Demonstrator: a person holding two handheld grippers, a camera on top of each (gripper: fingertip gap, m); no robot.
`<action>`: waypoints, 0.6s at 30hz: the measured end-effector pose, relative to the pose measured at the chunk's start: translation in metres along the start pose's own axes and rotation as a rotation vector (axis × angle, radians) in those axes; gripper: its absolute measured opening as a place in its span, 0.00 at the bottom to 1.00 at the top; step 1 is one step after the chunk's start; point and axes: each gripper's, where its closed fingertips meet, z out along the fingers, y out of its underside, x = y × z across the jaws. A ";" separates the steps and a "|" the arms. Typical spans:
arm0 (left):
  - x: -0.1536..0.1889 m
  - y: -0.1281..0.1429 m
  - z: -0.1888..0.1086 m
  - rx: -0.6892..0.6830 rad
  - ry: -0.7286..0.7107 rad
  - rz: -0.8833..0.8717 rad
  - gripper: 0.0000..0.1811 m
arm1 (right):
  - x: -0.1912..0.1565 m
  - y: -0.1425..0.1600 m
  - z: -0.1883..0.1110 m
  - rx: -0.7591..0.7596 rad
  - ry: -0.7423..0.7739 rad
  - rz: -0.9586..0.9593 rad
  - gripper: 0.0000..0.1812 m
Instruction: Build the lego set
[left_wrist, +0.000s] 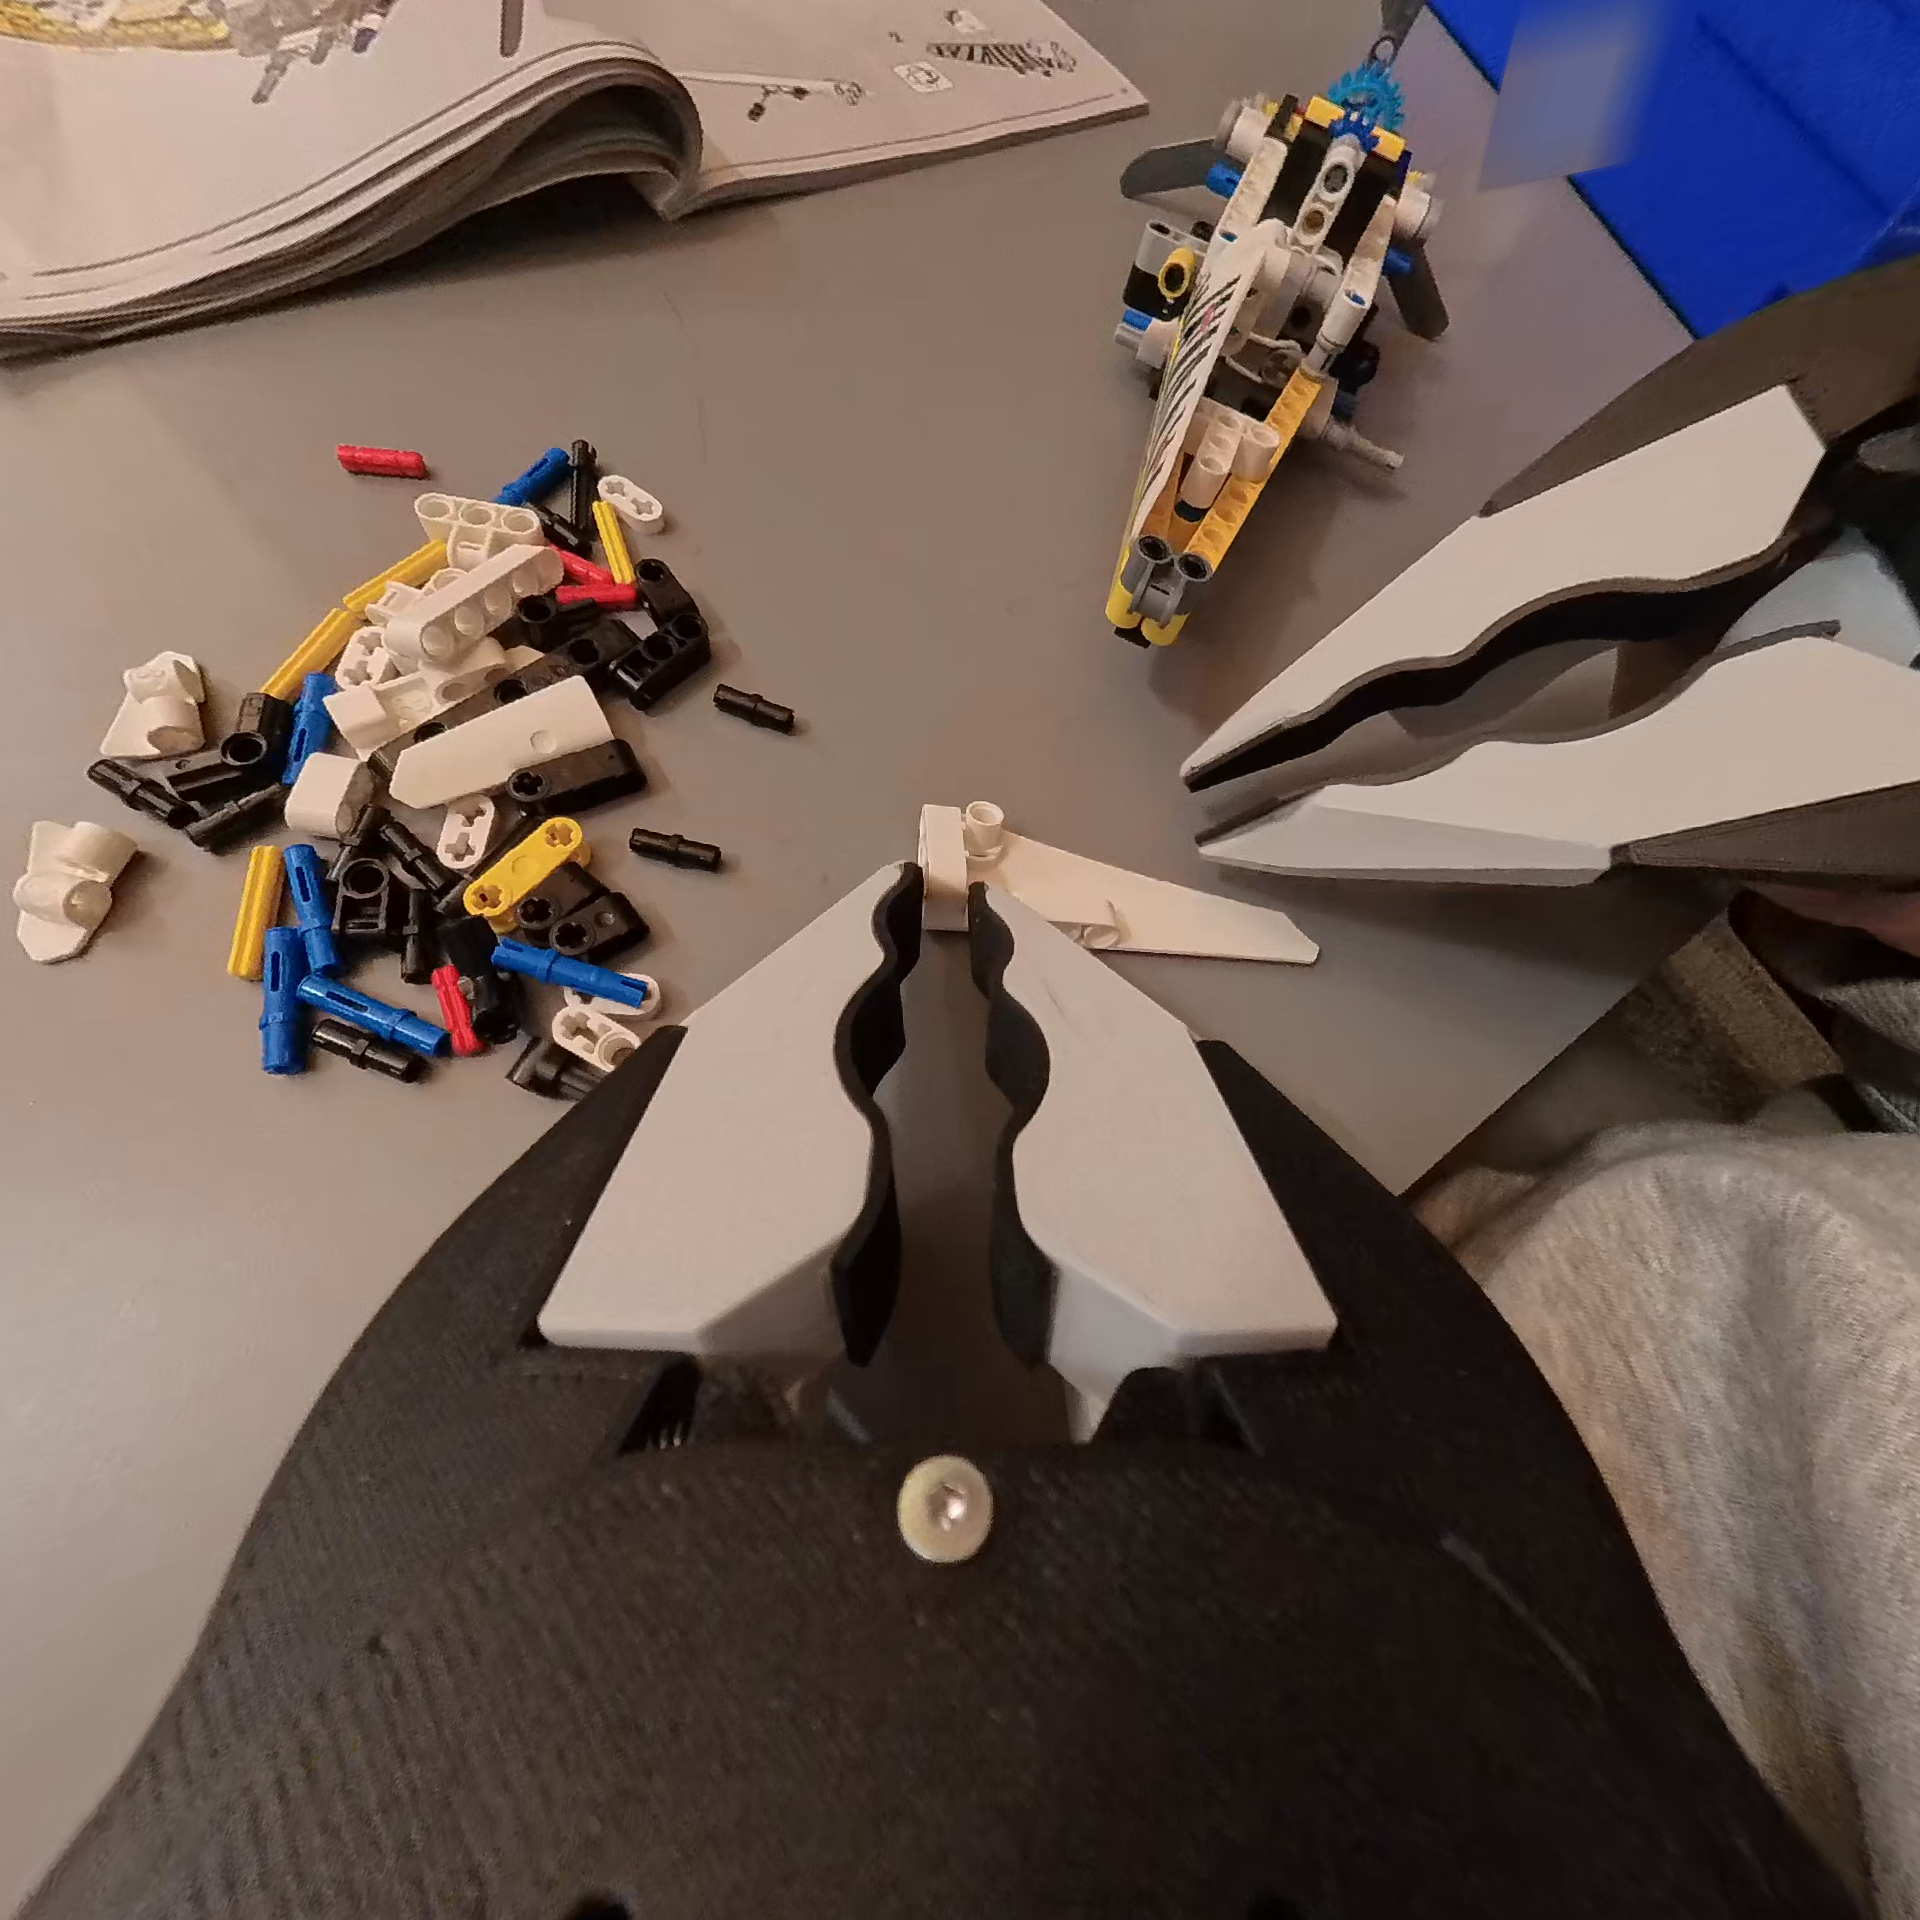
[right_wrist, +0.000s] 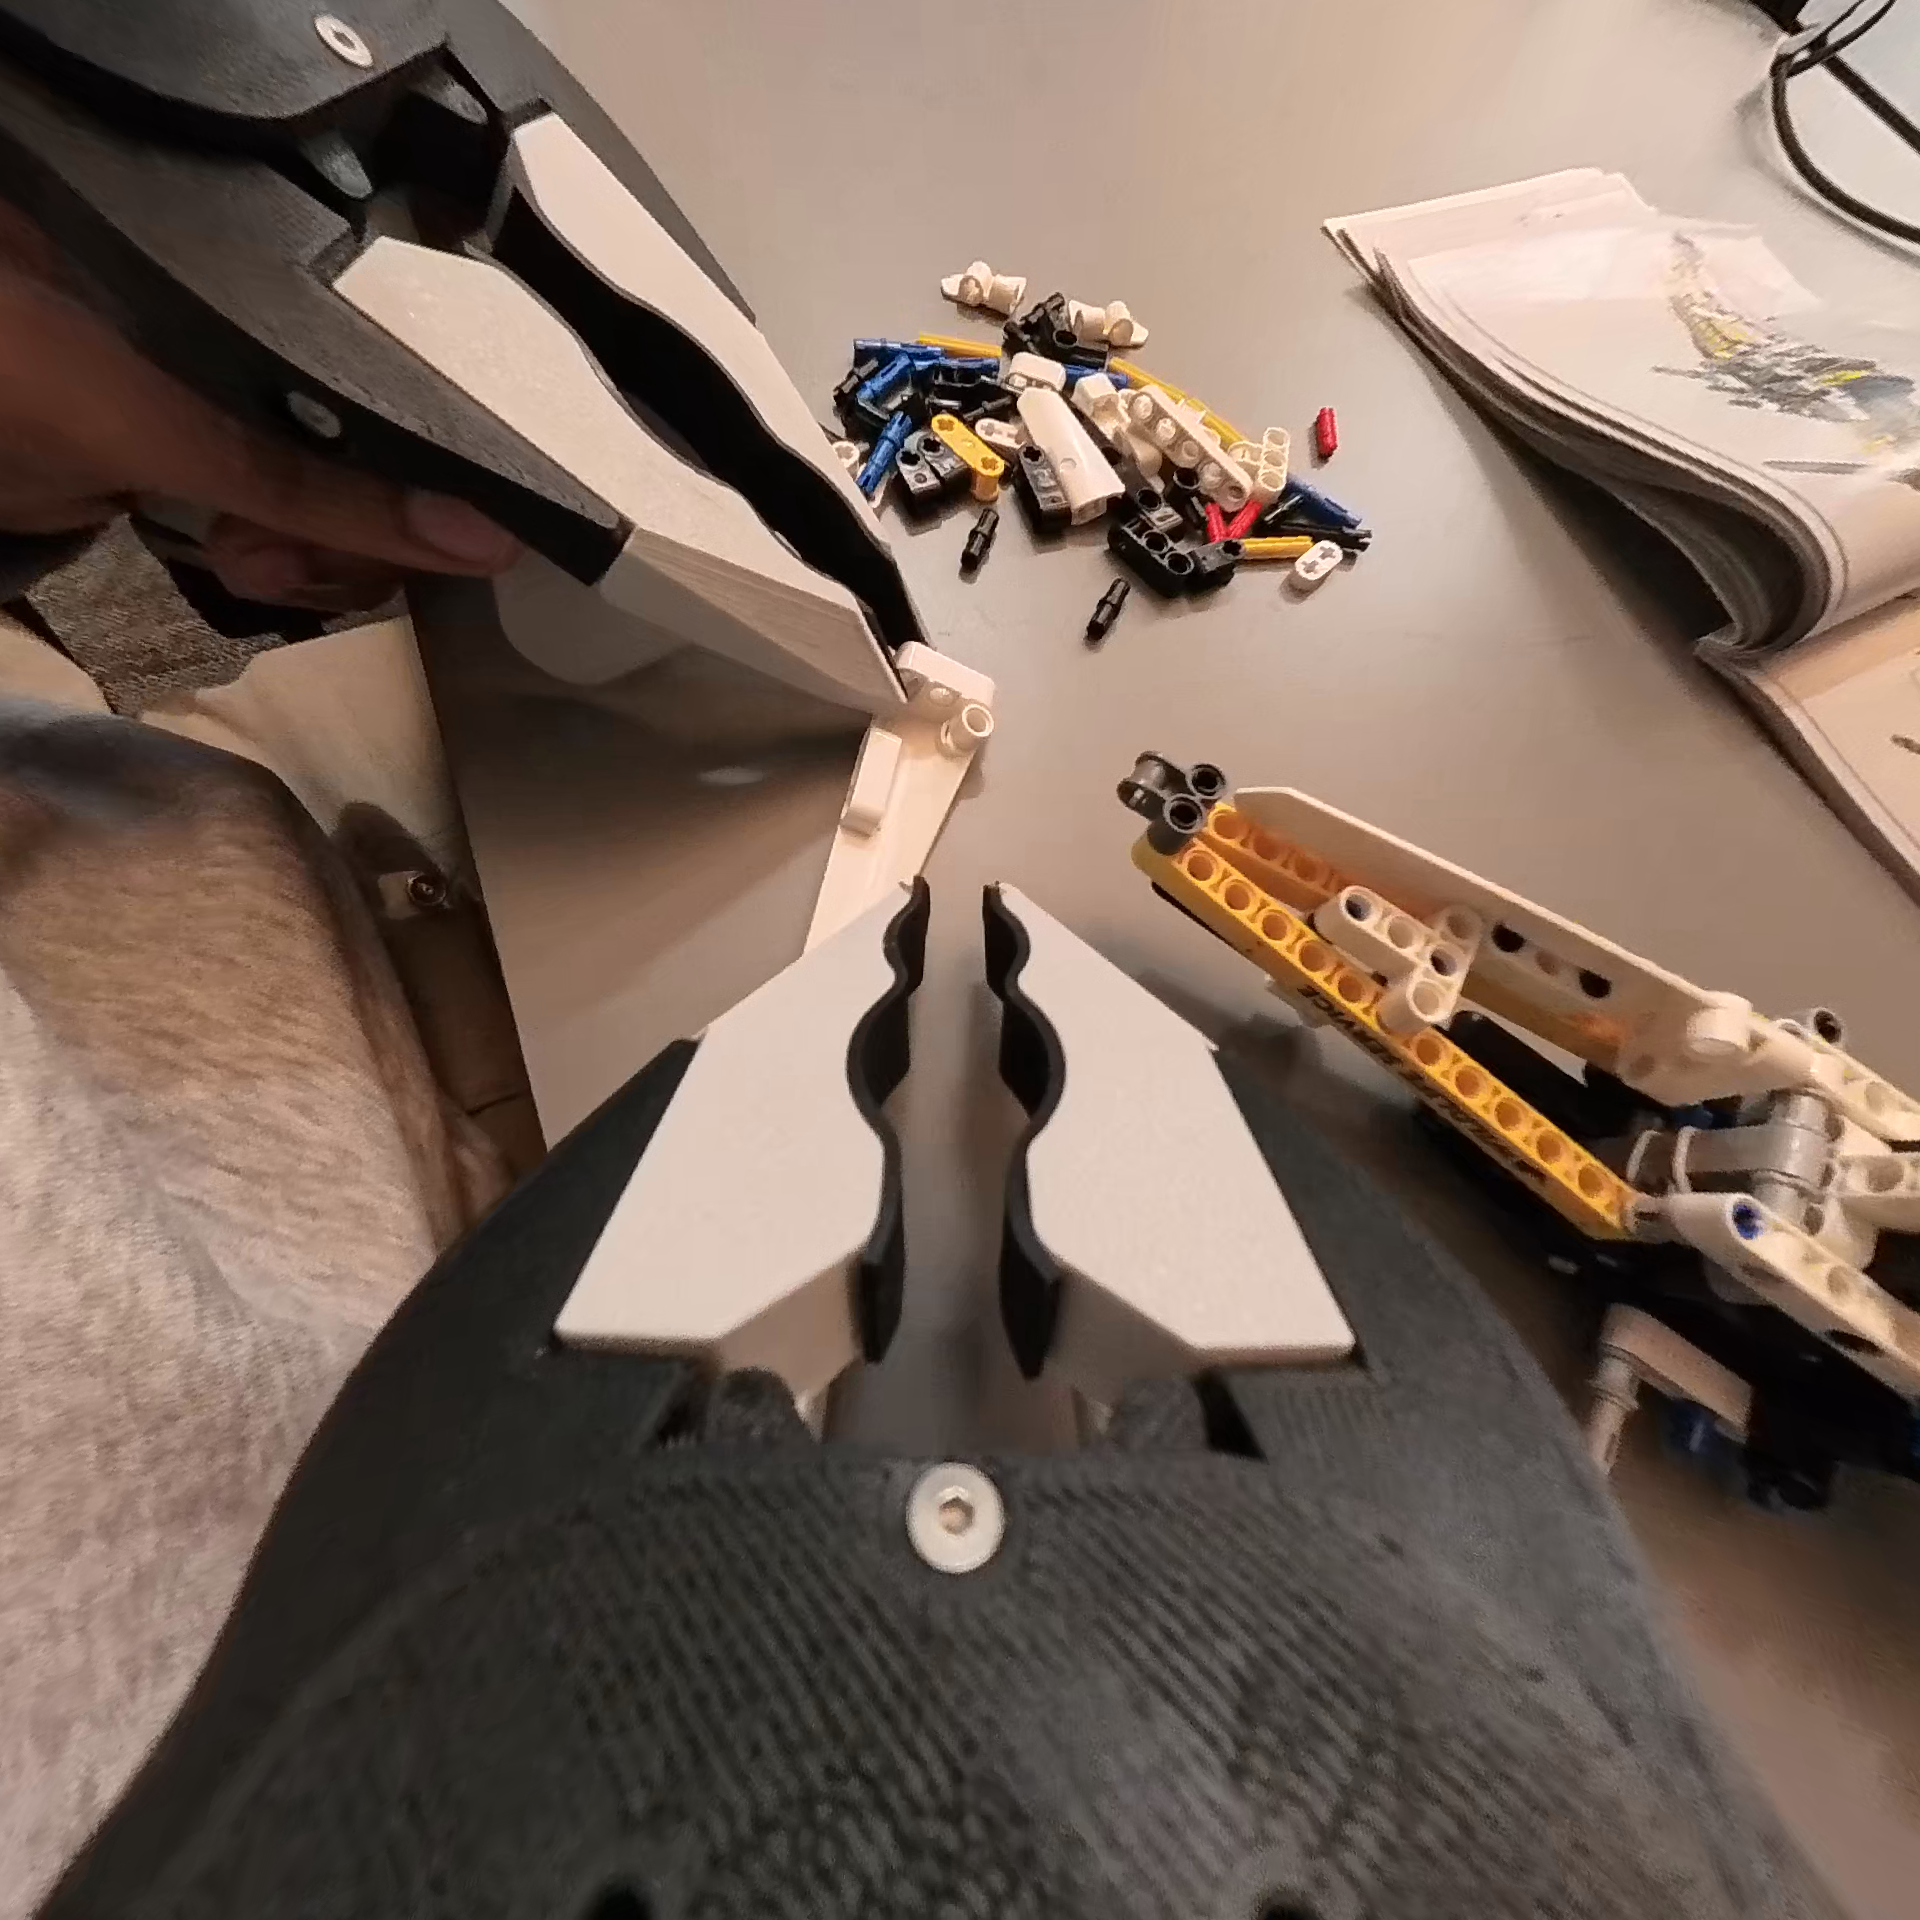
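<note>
My left gripper (left_wrist: 945, 883) is shut on the thick end of a flat white wing panel (left_wrist: 1174, 914) that has a small white pin connector and lies low over the grey table. It also shows in the right wrist view (right_wrist: 902, 657), holding the panel (right_wrist: 904, 821). My right gripper (right_wrist: 956, 899) is empty, its jaws a narrow gap apart, just short of the panel's thin end. In the left wrist view it (left_wrist: 1195, 810) comes in from the right. The partly built yellow, white and black model (left_wrist: 1268, 312) (right_wrist: 1455, 1039) lies on the table beyond.
A pile of loose black, white, blue, yellow and red pieces (left_wrist: 447, 748) (right_wrist: 1091, 447) lies to the left. An open instruction booklet (left_wrist: 364, 156) (right_wrist: 1662, 416) is at the back. A blue bin (left_wrist: 1714, 125) stands far right. A grey sleeve (left_wrist: 1714, 1351) is at the table's near edge. About 5 cm separates my left fingertips from my right.
</note>
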 end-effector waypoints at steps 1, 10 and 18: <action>-0.001 -0.001 0.000 0.005 -0.003 -0.002 0.03 | -0.002 -0.001 -0.001 0.006 -0.012 -0.001 0.06; -0.006 -0.002 0.002 -0.003 -0.026 -0.001 0.04 | -0.017 -0.008 -0.002 0.047 -0.078 -0.034 0.10; -0.010 -0.001 -0.001 -0.004 -0.032 -0.007 0.03 | -0.025 -0.007 0.002 0.020 -0.105 -0.040 0.13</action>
